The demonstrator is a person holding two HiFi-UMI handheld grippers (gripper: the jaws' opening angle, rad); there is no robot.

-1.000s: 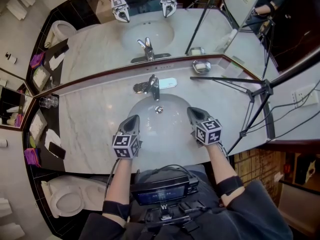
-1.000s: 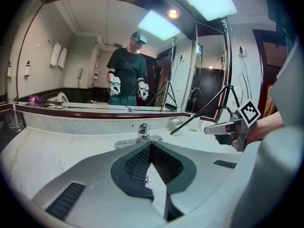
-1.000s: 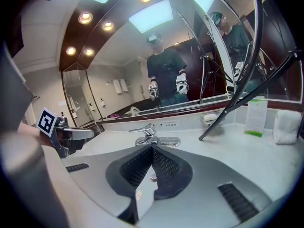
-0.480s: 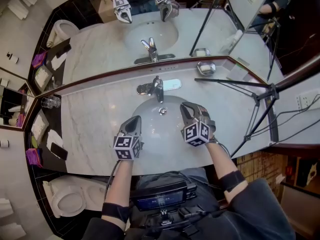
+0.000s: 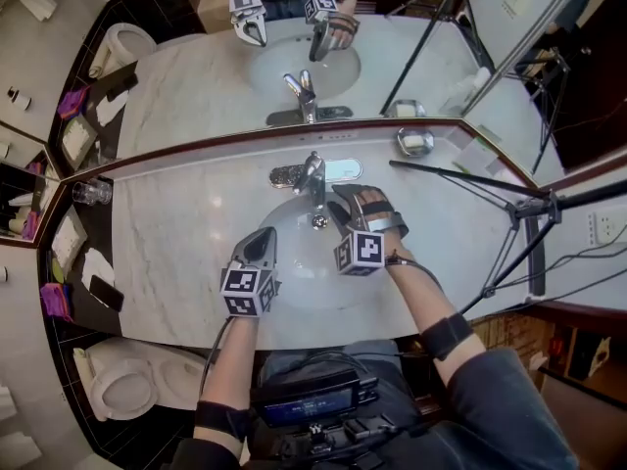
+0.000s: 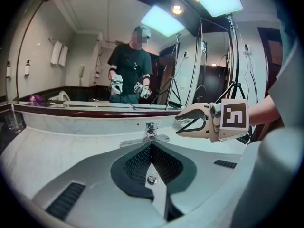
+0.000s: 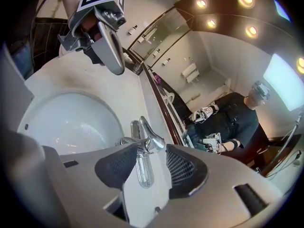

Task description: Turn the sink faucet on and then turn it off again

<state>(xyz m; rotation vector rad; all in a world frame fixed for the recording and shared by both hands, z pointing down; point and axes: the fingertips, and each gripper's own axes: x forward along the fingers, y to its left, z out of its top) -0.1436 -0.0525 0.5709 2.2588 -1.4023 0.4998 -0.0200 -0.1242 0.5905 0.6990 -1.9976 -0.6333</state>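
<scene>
The chrome faucet (image 5: 313, 174) stands at the back of the white sink basin (image 5: 284, 262), its lever pointing forward. My right gripper (image 5: 341, 202) hangs over the basin just right of the faucet, rolled onto its side. Its jaws have just been opening and stand open. In the right gripper view the faucet (image 7: 148, 137) shows in the gap ahead of the right gripper (image 7: 149, 164), with no pad touching it. My left gripper (image 5: 263, 234) hovers over the basin's left side, shut and empty. The left gripper view shows the faucet (image 6: 151, 130) beyond my left gripper (image 6: 151, 152) and the right gripper (image 6: 183, 121) beside it.
A wall mirror (image 5: 186, 76) rises behind the marble counter (image 5: 167, 233). A soap dish (image 5: 415, 142) sits back right, a glass (image 5: 88, 193) far left, a phone (image 5: 106, 292) on a side shelf. A black tripod (image 5: 490, 189) crosses the right counter. A toilet (image 5: 108, 390) stands lower left.
My right gripper has moved left and forward to the faucet, rolled onto its side, and its jaws have opened. The left gripper has barely shifted.
</scene>
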